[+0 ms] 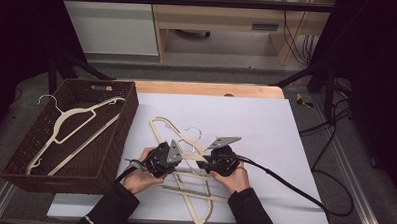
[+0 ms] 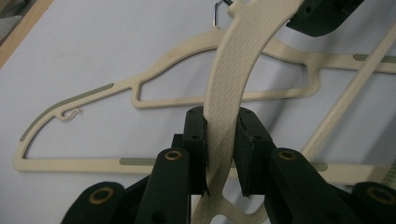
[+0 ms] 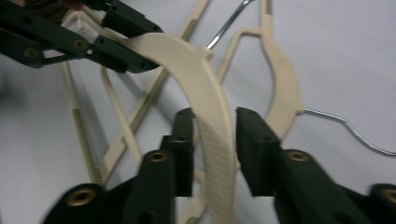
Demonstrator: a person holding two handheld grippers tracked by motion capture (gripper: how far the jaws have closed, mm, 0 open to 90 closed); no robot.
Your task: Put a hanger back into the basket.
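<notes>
Several cream plastic hangers lie crossed in a pile on the white board. One cream hanger is lifted off the pile by its curved arm. My left gripper is shut on that arm, both pads pressed against it. My right gripper straddles the same arm farther along, with a thin gap at each pad. In the high view the left gripper and the right gripper face each other over the pile, each held in a hand.
A dark wicker basket stands at the left of the table with one cream hanger inside. Another hanger's metal hook lies on the board. The right gripper's cable trails to the right front. Wooden furniture stands beyond the table.
</notes>
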